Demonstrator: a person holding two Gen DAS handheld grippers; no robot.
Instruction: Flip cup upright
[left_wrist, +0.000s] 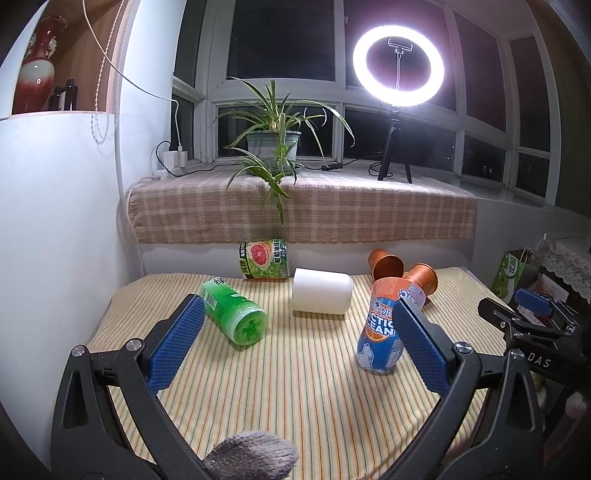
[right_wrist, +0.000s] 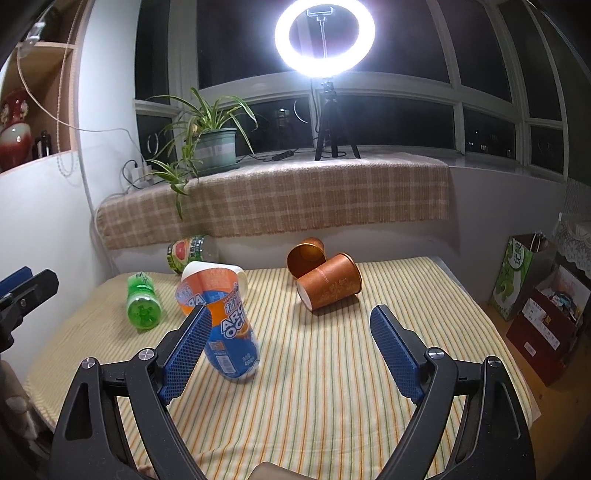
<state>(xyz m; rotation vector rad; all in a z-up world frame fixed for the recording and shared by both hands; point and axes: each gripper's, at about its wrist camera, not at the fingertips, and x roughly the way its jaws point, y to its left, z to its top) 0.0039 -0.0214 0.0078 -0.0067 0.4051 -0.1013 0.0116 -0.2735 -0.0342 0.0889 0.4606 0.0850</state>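
Both tongs hang wide apart above the striped tablecloth (left_wrist: 295, 387), gripping nothing. The left gripper (left_wrist: 299, 332) frames the middle of the table; the right gripper (right_wrist: 291, 347) sits nearer the table's right half, its left pad just in front of a blue and orange bottle-cup (right_wrist: 231, 332).

Which cup the task means is not certain. The likeliest are two copper-coloured paper cups (right_wrist: 328, 286) lying on their sides near the back right of the cloth, touching each other. The nearer one lies with its long axis roughly level, running left to right, base toward the front left and open mouth toward the back right. The farther one (right_wrist: 306, 256) points its open mouth forward and left, toward the cameras. Lying tipped like this, each needs a sideways grip and a quarter turn to stand.

Left of them a white cup (left_wrist: 320, 291) also lies on its side, axis running left to right. The blue and orange one stands leaning, wider end up. A green bottle (left_wrist: 236, 314) lies on its side at the left, base toward the camera. A grapefruit-label bottle (left_wrist: 264, 258) lies against the back wall.

Behind, a checked cloth covers the windowsill, holding a spider plant (left_wrist: 273, 140) and a lit ring light (left_wrist: 398, 66) on a tripod.
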